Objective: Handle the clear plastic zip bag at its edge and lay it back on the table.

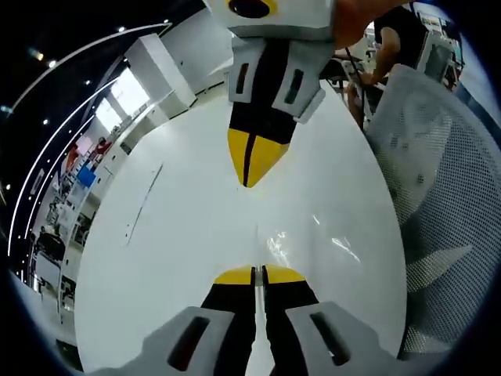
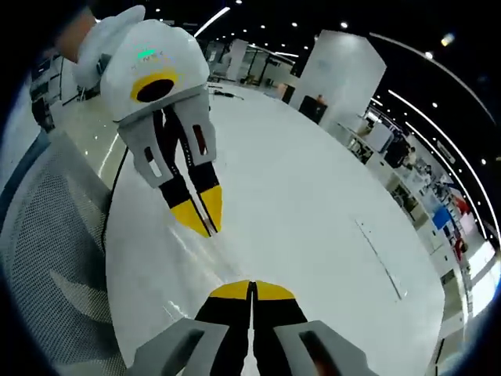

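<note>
An open-plan office hall: white table (image 2: 313, 204), mesh chair (image 1: 438, 196), strip ceiling lights (image 2: 438, 66), distant desks.

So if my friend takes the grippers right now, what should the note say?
Left hand-held gripper: jaws shut, low over the white table.
Right hand-held gripper: jaws shut too, tips facing the left one.
Clear plastic zip bag: faint glints between the two tips; whether either gripper pinches its edge is unclear.
Done: cannot tell.
Left: check the bag lies flat, then let go.

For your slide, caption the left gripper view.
Two shut hand-held grippers meet tip-to-tip over a clear bag on a white table.
</note>
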`<state>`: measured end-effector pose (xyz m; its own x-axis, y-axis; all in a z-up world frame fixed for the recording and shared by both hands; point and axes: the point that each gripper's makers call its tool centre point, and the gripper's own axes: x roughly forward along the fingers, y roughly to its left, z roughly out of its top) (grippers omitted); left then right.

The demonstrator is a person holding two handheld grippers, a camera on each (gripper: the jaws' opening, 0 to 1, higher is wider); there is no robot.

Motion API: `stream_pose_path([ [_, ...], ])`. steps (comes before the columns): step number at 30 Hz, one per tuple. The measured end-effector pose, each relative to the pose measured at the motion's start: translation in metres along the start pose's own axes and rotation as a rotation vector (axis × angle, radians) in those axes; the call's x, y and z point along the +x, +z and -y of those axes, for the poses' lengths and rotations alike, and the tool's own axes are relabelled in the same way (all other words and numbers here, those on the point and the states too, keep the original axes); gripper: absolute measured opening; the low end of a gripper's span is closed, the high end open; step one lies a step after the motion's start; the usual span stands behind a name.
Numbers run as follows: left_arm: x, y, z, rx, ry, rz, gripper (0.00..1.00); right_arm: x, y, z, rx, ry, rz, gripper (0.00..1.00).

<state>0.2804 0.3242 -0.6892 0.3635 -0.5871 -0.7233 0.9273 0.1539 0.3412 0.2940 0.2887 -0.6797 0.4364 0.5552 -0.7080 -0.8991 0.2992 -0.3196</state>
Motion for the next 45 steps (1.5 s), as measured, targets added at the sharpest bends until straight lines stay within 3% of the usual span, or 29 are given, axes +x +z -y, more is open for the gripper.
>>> stream_pose_path([
  [2, 0.001, 0.004, 0.0, 0.017, 0.0, 0.001, 0.0, 0.007, -0.001, -0.007, -0.005, 0.037, -0.018, 0.0],
  [9, 0.001, 0.004, -0.002, 0.027, -0.001, -0.003, 0.0, 0.009, 0.004, -0.012, -0.026, 0.04, -0.019, 0.05],
  [24, 0.004, 0.015, 0.0, 0.054, -0.011, 0.009, 0.0, 0.016, 0.005, -0.018, -0.119, 0.066, -0.042, 0.0],
  [33, 0.004, 0.015, 0.004, 0.068, -0.017, 0.003, 0.0, 0.007, 0.007, -0.028, -0.109, 0.062, -0.072, 0.0],
  [45, 0.003, 0.018, 0.003, 0.052, -0.015, 0.014, 0.0, 0.008, 0.001, -0.022, -0.074, 0.036, -0.092, 0.0],
])
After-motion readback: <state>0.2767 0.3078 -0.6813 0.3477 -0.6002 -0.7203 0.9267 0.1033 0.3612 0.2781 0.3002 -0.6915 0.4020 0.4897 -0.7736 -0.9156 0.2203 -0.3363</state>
